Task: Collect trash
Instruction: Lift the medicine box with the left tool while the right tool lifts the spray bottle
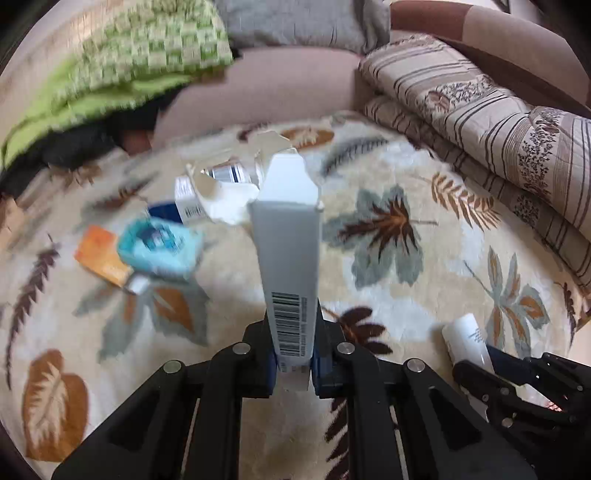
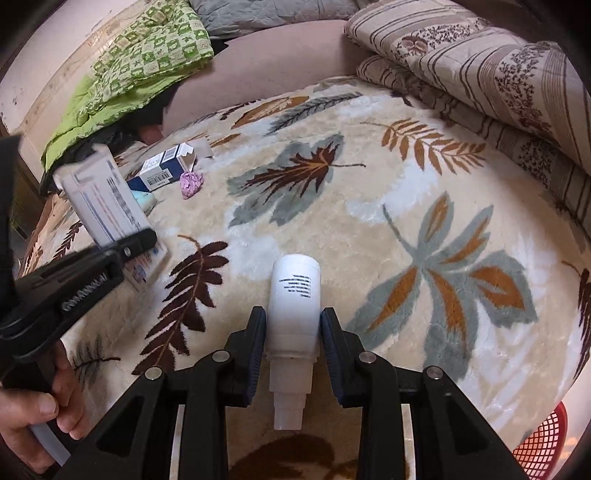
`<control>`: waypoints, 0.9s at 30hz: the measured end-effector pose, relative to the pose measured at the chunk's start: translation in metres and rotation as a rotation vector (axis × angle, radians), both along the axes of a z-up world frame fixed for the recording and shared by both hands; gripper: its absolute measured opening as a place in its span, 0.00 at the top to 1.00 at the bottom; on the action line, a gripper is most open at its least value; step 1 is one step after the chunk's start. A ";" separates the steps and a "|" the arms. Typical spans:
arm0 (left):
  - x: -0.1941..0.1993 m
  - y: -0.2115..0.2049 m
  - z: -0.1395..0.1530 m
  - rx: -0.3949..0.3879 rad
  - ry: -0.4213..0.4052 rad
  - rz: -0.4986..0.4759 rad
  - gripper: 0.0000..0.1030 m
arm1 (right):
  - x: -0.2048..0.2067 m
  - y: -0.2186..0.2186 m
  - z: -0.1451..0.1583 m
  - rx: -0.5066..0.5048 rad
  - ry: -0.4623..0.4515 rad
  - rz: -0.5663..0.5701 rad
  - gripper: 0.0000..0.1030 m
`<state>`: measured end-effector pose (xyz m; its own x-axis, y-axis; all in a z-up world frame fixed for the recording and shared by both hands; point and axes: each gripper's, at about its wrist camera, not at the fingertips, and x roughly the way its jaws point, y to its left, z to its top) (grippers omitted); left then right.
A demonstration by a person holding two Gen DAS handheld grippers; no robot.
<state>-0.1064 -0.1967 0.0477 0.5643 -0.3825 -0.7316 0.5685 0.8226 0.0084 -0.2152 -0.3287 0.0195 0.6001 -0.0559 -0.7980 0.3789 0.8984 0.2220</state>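
Observation:
My left gripper (image 1: 291, 363) is shut on a long white carton (image 1: 286, 236) with a barcode and holds it above the leaf-patterned blanket (image 1: 388, 280); the carton also shows in the right wrist view (image 2: 107, 199). My right gripper (image 2: 293, 332) is shut on a white plastic bottle (image 2: 293, 306), nozzle end toward the camera; the bottle also shows in the left wrist view (image 1: 467, 341). More trash lies on the blanket: a torn white box (image 1: 221, 192), a light blue packet (image 1: 159, 247), an orange packet (image 1: 99, 258), a blue and white box (image 2: 162, 171) and a crumpled pink wrapper (image 2: 191, 183).
A folded striped quilt (image 2: 480, 74) lies along the right side. A green checked cloth (image 2: 147, 55) and a grey pillow (image 1: 303, 22) lie at the back. A red mesh basket (image 2: 543, 450) shows at the lower right edge.

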 end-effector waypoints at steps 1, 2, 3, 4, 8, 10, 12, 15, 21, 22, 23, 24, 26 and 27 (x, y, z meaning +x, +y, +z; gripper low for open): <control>-0.002 0.000 0.003 -0.001 -0.026 0.002 0.87 | 0.001 0.001 0.000 -0.002 0.004 0.001 0.68; -0.005 0.001 0.007 -0.006 -0.057 0.003 0.87 | 0.001 0.002 0.000 -0.012 0.007 0.005 0.68; -0.007 0.001 0.009 -0.010 -0.073 0.003 0.87 | 0.000 0.003 0.002 -0.017 0.005 0.002 0.69; -0.008 0.001 0.012 -0.010 -0.092 0.004 0.87 | -0.001 0.003 0.004 -0.016 -0.006 -0.008 0.69; -0.011 -0.002 0.016 -0.005 -0.123 -0.005 0.87 | -0.009 0.006 0.027 -0.092 -0.079 -0.037 0.69; -0.013 -0.004 0.015 0.001 -0.125 -0.014 0.87 | -0.011 0.007 0.035 -0.134 -0.098 -0.045 0.69; -0.014 -0.005 0.015 0.003 -0.127 -0.019 0.87 | -0.011 0.007 0.038 -0.142 -0.103 -0.053 0.69; -0.015 -0.007 0.015 0.004 -0.132 -0.022 0.87 | -0.010 0.007 0.038 -0.140 -0.098 -0.049 0.69; -0.015 -0.007 0.014 0.008 -0.130 -0.028 0.87 | -0.007 0.006 0.036 -0.133 -0.094 -0.048 0.69; -0.015 -0.007 0.013 0.009 -0.129 -0.029 0.87 | -0.007 0.006 0.036 -0.132 -0.093 -0.048 0.69; -0.016 -0.008 0.013 0.010 -0.128 -0.030 0.87 | -0.007 0.005 0.035 -0.130 -0.093 -0.050 0.69; -0.016 -0.008 0.013 0.012 -0.129 -0.032 0.87 | -0.007 0.005 0.035 -0.127 -0.093 -0.051 0.69; -0.016 -0.009 0.012 0.015 -0.129 -0.035 0.87 | -0.007 0.004 0.034 -0.124 -0.091 -0.052 0.69; -0.017 -0.009 0.012 0.016 -0.128 -0.036 0.87 | -0.007 0.003 0.034 -0.122 -0.091 -0.052 0.69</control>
<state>-0.1231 -0.2056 0.0594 0.6400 -0.3929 -0.6604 0.5908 0.8011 0.0959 -0.2220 -0.3253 0.0536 0.6634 -0.1823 -0.7257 0.4092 0.9004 0.1479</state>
